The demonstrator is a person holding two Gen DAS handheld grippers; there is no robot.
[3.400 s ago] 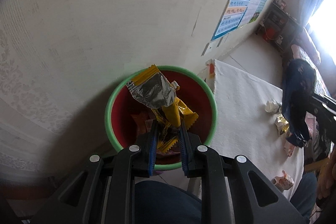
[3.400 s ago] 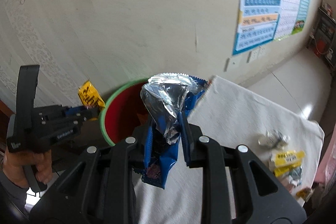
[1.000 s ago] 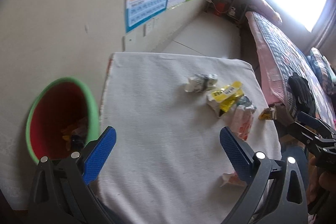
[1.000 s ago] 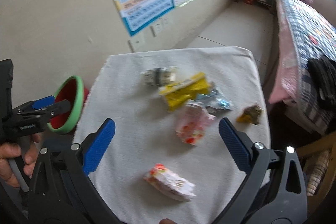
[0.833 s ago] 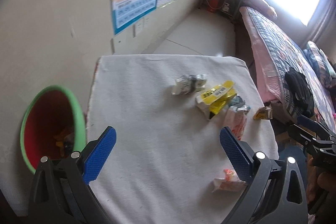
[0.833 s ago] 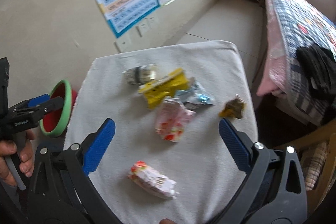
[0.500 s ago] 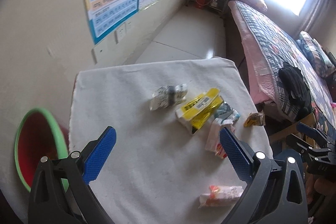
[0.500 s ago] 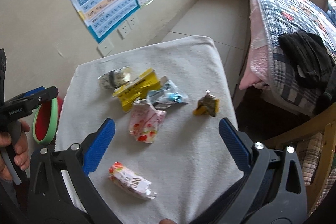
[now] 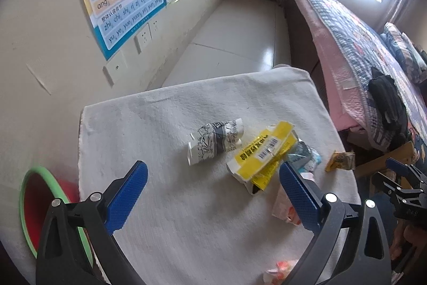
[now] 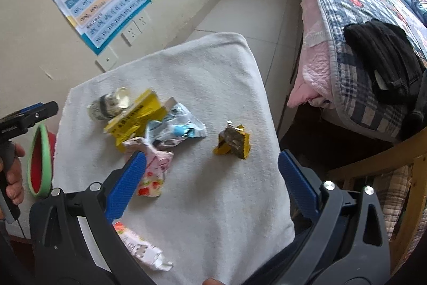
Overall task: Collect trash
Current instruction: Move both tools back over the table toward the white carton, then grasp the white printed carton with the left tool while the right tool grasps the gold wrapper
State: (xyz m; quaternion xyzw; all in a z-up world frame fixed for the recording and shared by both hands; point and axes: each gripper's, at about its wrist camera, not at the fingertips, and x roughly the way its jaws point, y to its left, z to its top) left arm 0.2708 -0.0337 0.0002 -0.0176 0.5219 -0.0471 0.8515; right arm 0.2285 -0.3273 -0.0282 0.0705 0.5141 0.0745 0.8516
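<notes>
Both grippers have swung away from the red bin with the green rim (image 9: pixel 31 207), where each was holding a wrapper 3.4 s ago, and are now hovering empty over the white cloth-covered table (image 9: pixel 165 124). Left gripper (image 9: pixel 213 194) is standing with its blue pads wide apart, looking down on a crumpled black-and-white patterned wrapper (image 9: pixel 214 142) lying just beside a flattened yellow box with a barcode (image 9: pixel 263 154). Right gripper (image 10: pixel 210 183) is likewise spread wide, with nothing between its pads. Below it, a small gold and dark wrapper (image 10: pixel 232 142) is sitting alone near the table's right edge, apart from the main cluster. That cluster is lying toward the table's left: the yellow box, a silver and light-blue foil wrapper (image 10: pixel 177 128) touching it, and a pink wrapper with strawberry print (image 10: pixel 153 171) partly hidden behind the right gripper's left pad. Another pink and orange printed wrapper (image 10: pixel 140 249) is resting at the near edge of the cloth. The bin is sitting on the floor off the table's left side, and the person's left hand (image 10: pixel 12 178) is gripping the left tool's handle beside it.
</notes>
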